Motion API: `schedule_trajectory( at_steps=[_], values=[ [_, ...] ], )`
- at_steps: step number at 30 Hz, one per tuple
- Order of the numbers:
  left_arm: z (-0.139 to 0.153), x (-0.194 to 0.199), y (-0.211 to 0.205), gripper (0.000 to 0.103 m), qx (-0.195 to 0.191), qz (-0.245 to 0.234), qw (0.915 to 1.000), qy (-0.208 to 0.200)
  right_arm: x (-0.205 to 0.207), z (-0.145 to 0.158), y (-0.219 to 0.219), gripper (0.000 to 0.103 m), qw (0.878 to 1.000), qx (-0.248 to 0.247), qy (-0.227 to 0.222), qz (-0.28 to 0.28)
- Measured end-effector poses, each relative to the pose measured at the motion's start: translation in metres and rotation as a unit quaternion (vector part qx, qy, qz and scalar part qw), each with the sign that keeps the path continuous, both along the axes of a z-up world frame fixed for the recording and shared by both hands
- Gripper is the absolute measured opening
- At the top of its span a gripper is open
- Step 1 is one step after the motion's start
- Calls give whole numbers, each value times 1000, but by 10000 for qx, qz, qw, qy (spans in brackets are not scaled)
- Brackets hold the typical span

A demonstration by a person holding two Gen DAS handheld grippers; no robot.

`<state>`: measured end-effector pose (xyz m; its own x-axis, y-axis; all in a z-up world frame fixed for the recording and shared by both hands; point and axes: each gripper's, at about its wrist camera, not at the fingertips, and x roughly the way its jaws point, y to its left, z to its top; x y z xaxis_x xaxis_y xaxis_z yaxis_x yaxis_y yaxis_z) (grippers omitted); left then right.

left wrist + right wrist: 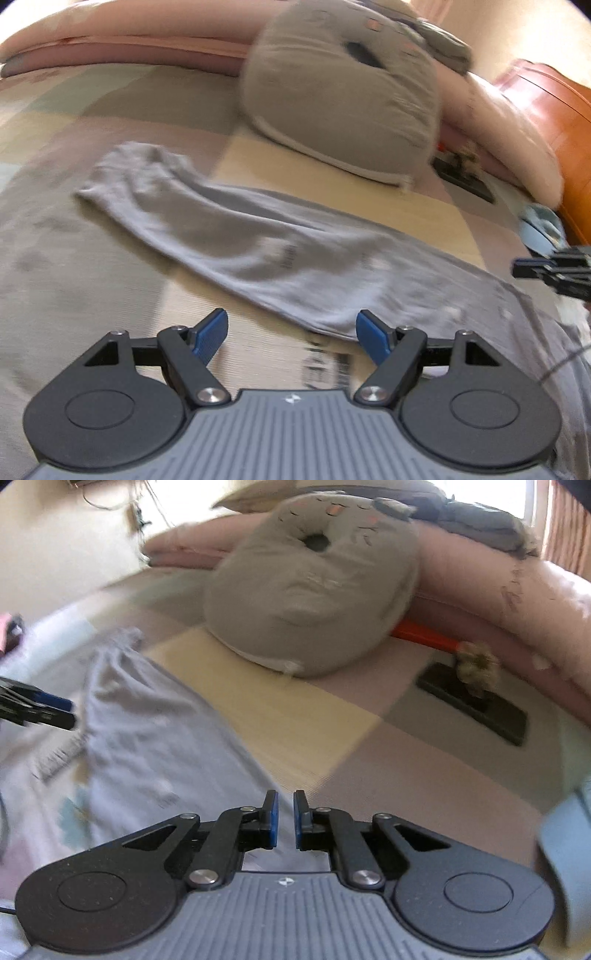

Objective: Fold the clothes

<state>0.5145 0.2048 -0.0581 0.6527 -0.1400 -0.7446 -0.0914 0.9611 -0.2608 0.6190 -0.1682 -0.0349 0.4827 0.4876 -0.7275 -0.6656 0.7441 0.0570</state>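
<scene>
I'm looking at the grey garment (236,236), a long-sleeved top by the look of it, lying spread on the checked bedspread (55,258). One sleeve is stretching away toward the upper left in the left wrist view, cuff end near the bed's middle; the body of it is running down to the lower right, w/ some printed lettering showing at the hem, too blurred to read. In the right wrist view the same cloth is sitting on the left side, just ahead of my tool.

My left gripper (291,334) is hanging over the sleeve's near edge, jaws standing wide apart, nothing between the blue pads (210,334); fabric is lying just beyond the tips, not touching as far as I can tell. My right gripper (285,819) is hovering over the garment's right edge where it meets the bedspread, jaws nearly closed w/ a thin gap left, no cloth pinched in them. Each tool is poking into the other cam's frame edge.

Further out: a big grey round cushion (314,602) w/ a dark hole up top, sitting beyond the garment. A dark flat slab (476,709) is lying right of it, an orange rod (424,635) near the cushion's base. Pink bedding (498,602) is bunching along the back, wooden furniture (554,122) at far right. Both views are motion-blurred.
</scene>
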Motion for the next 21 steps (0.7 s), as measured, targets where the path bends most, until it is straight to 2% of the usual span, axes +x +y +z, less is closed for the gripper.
schedule_trajectory(
  at_steps=[3, 6, 11, 13, 18, 21],
  values=[
    [4, -5, 15, 77, 36, 217, 9998, -1, 9, 6, 29, 11, 9990, 220, 88, 371],
    [7, -14, 27, 77, 84, 334, 9994, -48, 19, 14, 80, 15, 9949, 305, -14, 964],
    [10, -30, 46, 77, 115, 562, 9983, -126, 53, 16, 191, 21, 9775, 430, 61, 2062],
    [12, -38, 54, 77, 57, 648, 9976, -216, 67, 9, 231, 26, 9723, 399, 181, 2295],
    [11, -51, 67, 77, -102, 757, 9963, -382, 86, -13, 309, 26, 9637, 228, 334, 2638],
    [6, -53, 72, 77, -171, 776, 9960, -396, 87, -24, 328, 25, 9610, -33, 359, 2742]
  ],
)
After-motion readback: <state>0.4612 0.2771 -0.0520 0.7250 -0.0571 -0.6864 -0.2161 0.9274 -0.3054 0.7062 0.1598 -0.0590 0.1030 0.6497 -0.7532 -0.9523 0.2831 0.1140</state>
